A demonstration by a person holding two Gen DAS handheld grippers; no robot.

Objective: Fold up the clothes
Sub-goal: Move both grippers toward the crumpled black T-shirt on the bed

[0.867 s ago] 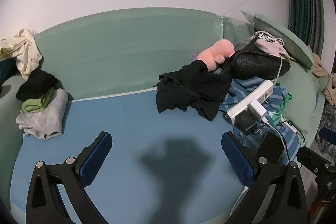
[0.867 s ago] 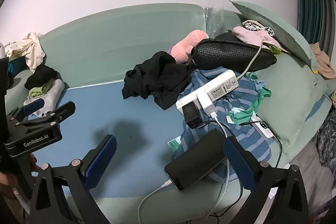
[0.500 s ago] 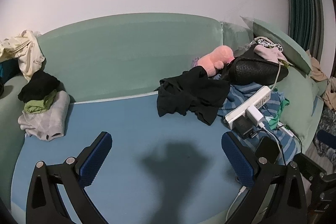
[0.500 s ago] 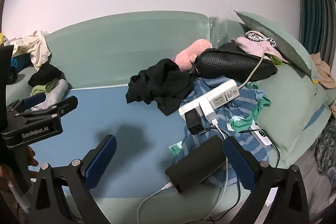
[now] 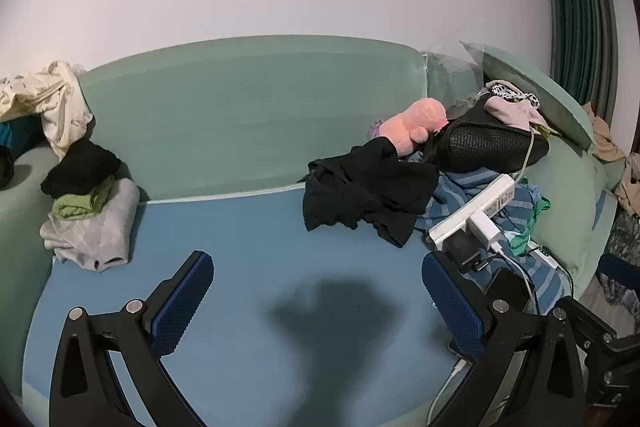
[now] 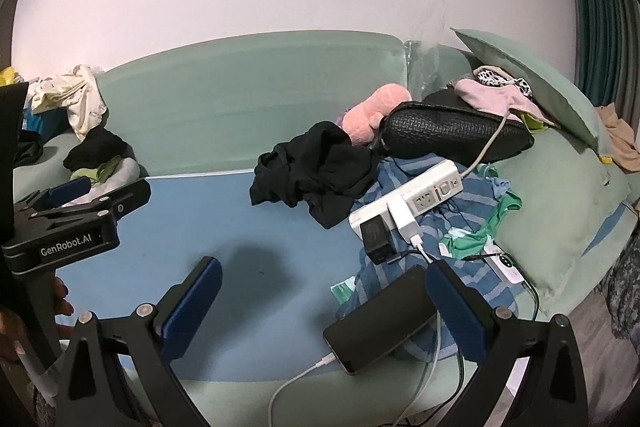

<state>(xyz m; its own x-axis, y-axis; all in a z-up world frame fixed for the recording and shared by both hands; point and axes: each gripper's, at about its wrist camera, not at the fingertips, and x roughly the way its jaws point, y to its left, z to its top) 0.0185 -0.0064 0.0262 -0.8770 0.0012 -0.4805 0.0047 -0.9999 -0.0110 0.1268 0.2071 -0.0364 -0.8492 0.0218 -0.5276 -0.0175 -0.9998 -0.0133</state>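
Observation:
A crumpled black garment lies on the blue bed sheet, against a blue striped cloth. At the far left sits a pile of a black, a green and a grey garment. My left gripper hangs open over bare sheet, well short of the black garment, nothing between its fingers. My right gripper is open too, low over the sheet's near edge; its right finger stands in front of a phone. The left gripper's body shows at the left of the right wrist view.
A white power strip with two chargers and cables lies on the striped cloth. Behind it are a black woven bag, a pink plush toy and a green pillow. Cream clothes drape the green headboard's left end.
Both views have tilted slightly, so the bed and clothes sit lower in frame. Both grippers stay wide open and hold nothing.

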